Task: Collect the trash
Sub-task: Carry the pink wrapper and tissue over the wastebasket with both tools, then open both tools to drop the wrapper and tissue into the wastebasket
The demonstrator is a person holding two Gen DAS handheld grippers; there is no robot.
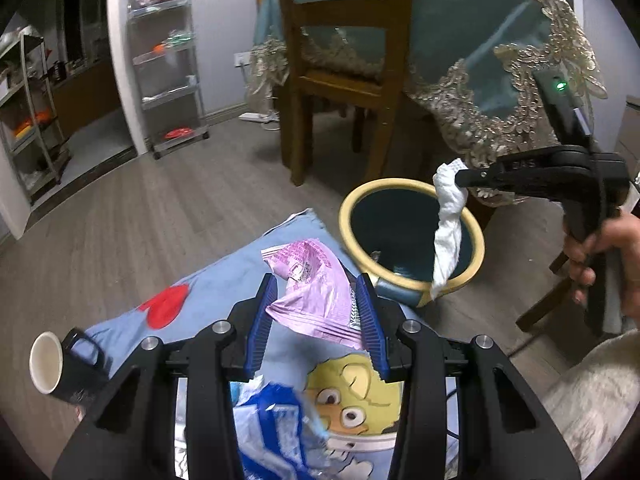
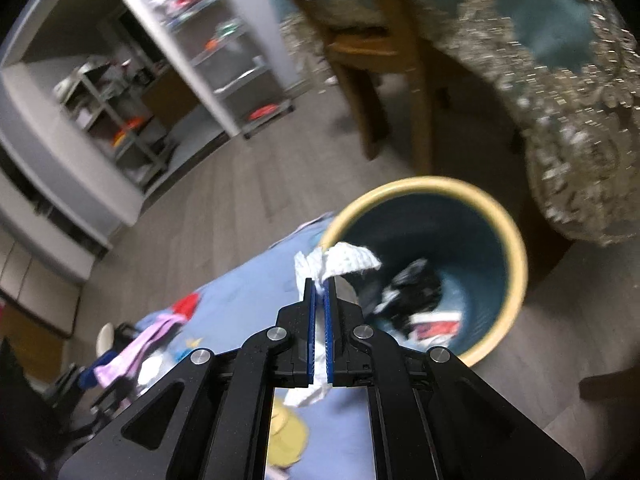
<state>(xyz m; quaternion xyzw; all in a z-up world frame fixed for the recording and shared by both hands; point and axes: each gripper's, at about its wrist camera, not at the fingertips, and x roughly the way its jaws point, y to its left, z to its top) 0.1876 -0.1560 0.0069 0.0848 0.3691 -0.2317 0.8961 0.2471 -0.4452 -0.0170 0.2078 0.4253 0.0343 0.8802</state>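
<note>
My left gripper (image 1: 316,284) has its jaws around a crumpled pink wrapper (image 1: 316,280) above a blue cartoon cloth (image 1: 224,292); the blue pads touch the wrapper's edges. A blue and white wrapper (image 1: 276,424) lies under the gripper. My right gripper (image 2: 319,282) is shut on a white tissue (image 2: 344,260) and holds it over the near rim of a teal bin with a yellow rim (image 2: 516,240). In the left wrist view the right gripper (image 1: 460,178) dangles the tissue (image 1: 448,232) over the bin (image 1: 346,216). Trash lies in the bin's bottom.
A black mug (image 1: 60,364) lies tipped at the cloth's left edge. A wooden chair (image 1: 344,60) and a table with a teal lace-edged cloth (image 1: 500,40) stand behind the bin. Metal shelf racks (image 1: 168,72) stand along the far wall. Wood floor surrounds the cloth.
</note>
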